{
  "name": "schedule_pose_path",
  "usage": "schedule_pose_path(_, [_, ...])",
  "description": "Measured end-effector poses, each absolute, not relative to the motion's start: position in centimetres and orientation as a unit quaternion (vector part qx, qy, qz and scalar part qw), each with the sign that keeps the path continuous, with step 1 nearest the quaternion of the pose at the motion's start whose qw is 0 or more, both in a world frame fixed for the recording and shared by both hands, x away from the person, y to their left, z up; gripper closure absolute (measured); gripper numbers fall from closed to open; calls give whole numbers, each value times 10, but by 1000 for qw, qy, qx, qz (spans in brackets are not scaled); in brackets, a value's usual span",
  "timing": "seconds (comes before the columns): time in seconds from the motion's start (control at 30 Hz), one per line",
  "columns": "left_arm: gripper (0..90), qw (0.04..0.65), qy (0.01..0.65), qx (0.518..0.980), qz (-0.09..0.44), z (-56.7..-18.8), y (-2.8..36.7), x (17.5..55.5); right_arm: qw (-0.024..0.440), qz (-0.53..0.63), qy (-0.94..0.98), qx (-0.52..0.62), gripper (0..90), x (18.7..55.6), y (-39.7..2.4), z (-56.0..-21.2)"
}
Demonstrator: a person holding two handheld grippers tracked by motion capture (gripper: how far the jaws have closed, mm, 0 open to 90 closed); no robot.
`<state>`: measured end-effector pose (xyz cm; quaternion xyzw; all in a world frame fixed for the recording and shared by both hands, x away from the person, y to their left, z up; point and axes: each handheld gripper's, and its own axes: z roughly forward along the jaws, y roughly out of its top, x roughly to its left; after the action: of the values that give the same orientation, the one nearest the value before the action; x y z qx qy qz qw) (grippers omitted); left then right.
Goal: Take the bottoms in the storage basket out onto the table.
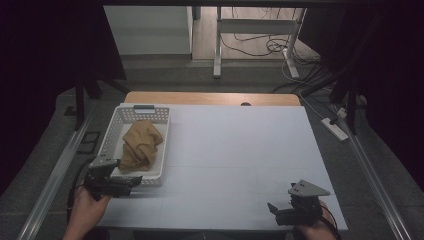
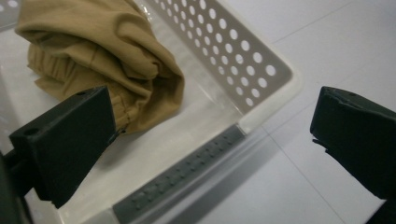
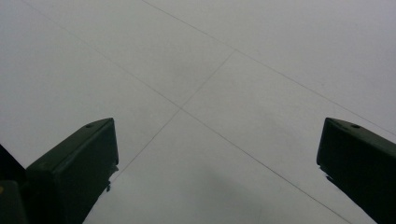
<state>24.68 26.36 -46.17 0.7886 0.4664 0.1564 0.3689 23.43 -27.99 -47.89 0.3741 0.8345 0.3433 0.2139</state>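
Crumpled tan cloth garment (image 1: 141, 145) lay inside white perforated plastic basket (image 1: 111, 131), toward its near half. Left gripper (image 1: 131, 180) hovered at basket's near rim, jaws spread wide, 1 over the inside, 1 outside. Right gripper (image 1: 273, 209) sat well right of basket over white tabletop (image 1: 240, 150), jaws apart, holding nothing.

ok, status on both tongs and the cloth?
Left tongs open at the basket's near corner. Right tongs open, empty, over bare table. Tan cloth bunched in basket. Nothing blocking.

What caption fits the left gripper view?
Open left tool hovering at the white basket's near rim, tan cloth inside.
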Motion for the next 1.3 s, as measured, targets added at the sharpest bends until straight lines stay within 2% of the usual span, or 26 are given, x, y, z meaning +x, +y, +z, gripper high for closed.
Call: schedule_pose_path(1.3, [0, 316, 514, 784, 150, -458, 267, 341, 210, 332, 844, 366, 0, 235, -277, -480])
